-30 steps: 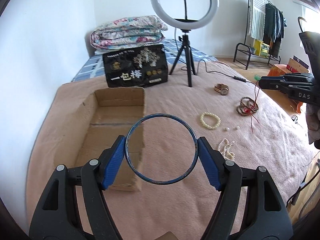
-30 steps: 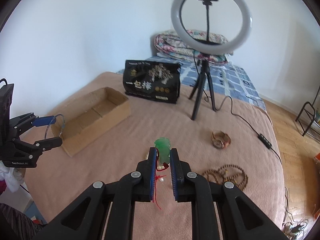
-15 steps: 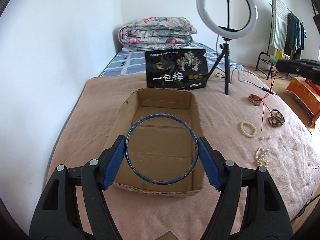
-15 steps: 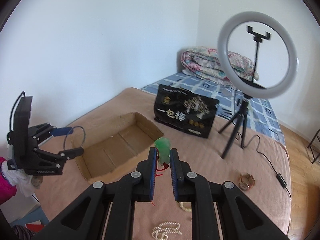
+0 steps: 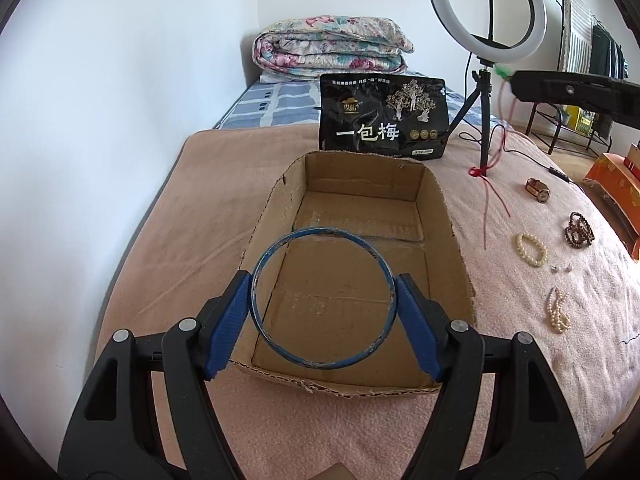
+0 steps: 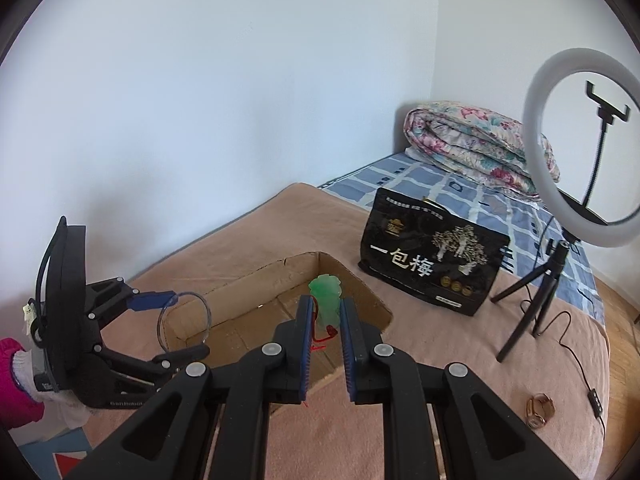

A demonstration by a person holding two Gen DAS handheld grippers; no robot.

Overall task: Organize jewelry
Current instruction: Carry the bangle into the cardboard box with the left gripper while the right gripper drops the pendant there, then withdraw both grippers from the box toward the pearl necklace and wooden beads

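My left gripper (image 5: 323,300) is shut on a blue bangle (image 5: 280,344) and holds it above the near end of the open cardboard box (image 5: 452,232). My right gripper (image 6: 325,312) is shut on a green jade pendant (image 6: 326,294) with a red cord, above the box (image 6: 240,292). The pendant's red cord (image 5: 490,196) hangs down past the box's far right corner in the left wrist view. The left gripper (image 6: 176,320) with the bangle (image 6: 204,312) shows at the left in the right wrist view.
On the pink blanket right of the box lie a pearl bracelet (image 5: 531,249), a pearl strand (image 5: 558,309), dark wooden beads (image 5: 578,229), two small earrings (image 5: 560,268) and a brown bracelet (image 5: 538,190). A black bag (image 5: 382,118) and a ring light tripod (image 5: 484,92) stand behind.
Both grippers have swung left over the cardboard box, each keeping its piece. The loose jewelry has slid to the right of the left wrist view.
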